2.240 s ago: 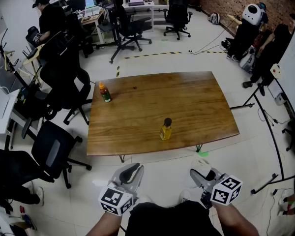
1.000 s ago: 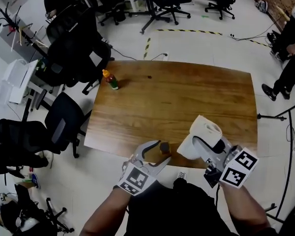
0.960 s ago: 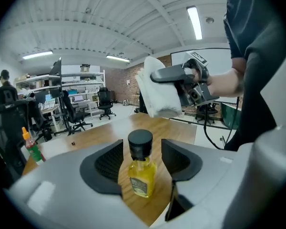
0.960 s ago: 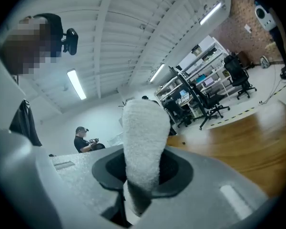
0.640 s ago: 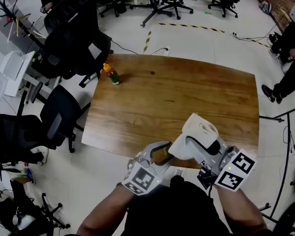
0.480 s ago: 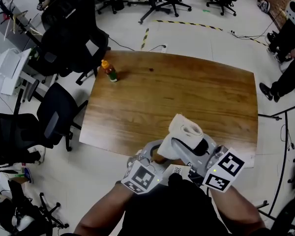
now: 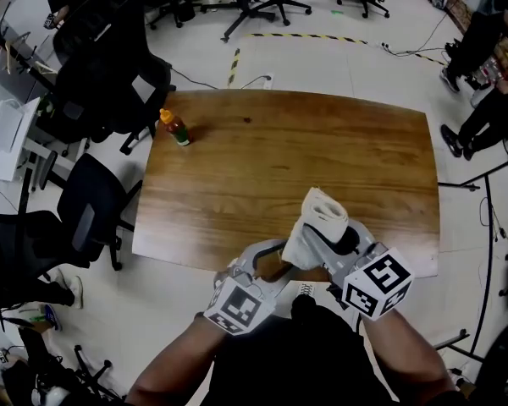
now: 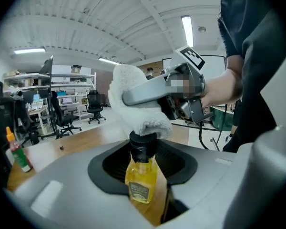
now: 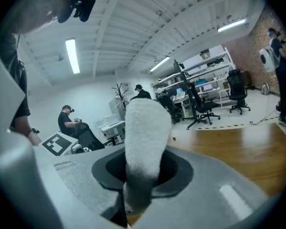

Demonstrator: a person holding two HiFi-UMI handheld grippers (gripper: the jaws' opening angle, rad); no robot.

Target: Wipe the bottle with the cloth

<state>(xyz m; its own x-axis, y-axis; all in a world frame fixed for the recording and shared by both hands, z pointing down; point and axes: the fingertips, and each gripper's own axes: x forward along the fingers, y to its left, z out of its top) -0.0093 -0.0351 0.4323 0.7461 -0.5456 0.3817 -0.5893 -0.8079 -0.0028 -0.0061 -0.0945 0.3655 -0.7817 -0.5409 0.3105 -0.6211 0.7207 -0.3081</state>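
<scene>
Since a second ago the right gripper (image 7: 328, 242) has swung its white cloth (image 7: 323, 211) in from the side, so the roll that hung apart from the bottle (image 8: 141, 174) is now over it. Over that same second the left gripper (image 7: 273, 259) has been closing its jaws, and they now clench the bottle's yellow body between the dark pads. The bottle stands upright at the near edge of the wooden counter (image 7: 339, 146), close to the person's body. Its black cap (image 8: 143, 145) pokes up above the left jaws. From the left gripper view, the cloth's lower fold sits right on that cap, touching it. The right jaws are clamped on the cloth itself, which sticks up past them as a thick rolled wad. Far off at the counter's back left corner stands a small bottle with an orange top (image 7: 173, 128), well apart from the work. Black office chairs (image 7: 91, 227) crowd the floor to the left of the counter.
</scene>
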